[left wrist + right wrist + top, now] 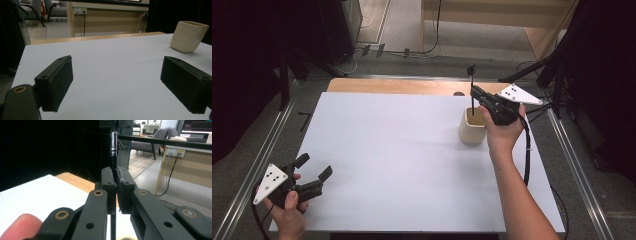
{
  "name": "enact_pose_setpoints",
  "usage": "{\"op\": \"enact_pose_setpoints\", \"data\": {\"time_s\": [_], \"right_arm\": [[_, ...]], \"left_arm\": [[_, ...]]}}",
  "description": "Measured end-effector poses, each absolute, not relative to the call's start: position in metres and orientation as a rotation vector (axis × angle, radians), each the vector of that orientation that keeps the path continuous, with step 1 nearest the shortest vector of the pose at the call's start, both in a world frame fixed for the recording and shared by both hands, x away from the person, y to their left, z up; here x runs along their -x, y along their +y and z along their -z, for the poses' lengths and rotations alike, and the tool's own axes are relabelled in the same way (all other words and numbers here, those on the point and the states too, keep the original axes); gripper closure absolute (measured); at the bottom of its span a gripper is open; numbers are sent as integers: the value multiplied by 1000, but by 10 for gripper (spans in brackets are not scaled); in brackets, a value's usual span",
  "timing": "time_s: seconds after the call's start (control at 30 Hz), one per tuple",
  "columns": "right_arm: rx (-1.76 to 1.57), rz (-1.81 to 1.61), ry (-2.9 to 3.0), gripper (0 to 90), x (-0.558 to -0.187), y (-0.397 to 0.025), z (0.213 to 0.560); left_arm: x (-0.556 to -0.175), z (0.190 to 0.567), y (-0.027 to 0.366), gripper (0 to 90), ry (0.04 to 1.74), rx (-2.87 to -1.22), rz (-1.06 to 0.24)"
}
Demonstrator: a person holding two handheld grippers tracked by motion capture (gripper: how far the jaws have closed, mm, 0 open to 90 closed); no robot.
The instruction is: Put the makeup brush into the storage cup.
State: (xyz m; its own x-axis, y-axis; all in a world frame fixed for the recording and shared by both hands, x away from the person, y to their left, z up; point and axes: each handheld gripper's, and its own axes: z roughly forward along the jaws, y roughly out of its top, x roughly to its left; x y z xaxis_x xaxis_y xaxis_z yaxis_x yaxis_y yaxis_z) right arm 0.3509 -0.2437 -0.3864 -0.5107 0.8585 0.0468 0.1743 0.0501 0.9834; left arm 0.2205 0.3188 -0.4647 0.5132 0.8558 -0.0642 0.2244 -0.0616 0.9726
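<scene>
Right of centre in the high view, the right gripper (pixel 477 96) pinches a thin black brush (pixel 472 90) upright over the squarish cream ceramic cup (pixel 472 131); lower left, the left gripper (pixel 314 170) gapes empty.

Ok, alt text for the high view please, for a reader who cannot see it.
The right claw grips a thin black brush upright, its lower end inside a cream cup at the right of a white table. The left claw rests open at the near left corner, holding nothing.
</scene>
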Motion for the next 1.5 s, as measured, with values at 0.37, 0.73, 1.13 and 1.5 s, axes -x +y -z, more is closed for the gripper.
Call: {"op": "enact_pose_setpoints", "data": {"time_s": [0.37, 0.73, 1.13, 1.5], "right_arm": [[-1091, -1490, 1741, 874, -348, -258, 402], [-1144, -1477, 1746, 874, -346, -267, 420], [-1185, -1445, 1766, 874, -343, -271, 439], [-1226, -1413, 1782, 874, -338, -275, 455]], "left_arm": [[-221, 465, 318, 113, 953, -1588, -674], [-221, 465, 318, 113, 951, -1588, -673], [-221, 466, 317, 113, 951, -1592, -673], [-221, 466, 317, 114, 952, -1591, -672]]}}
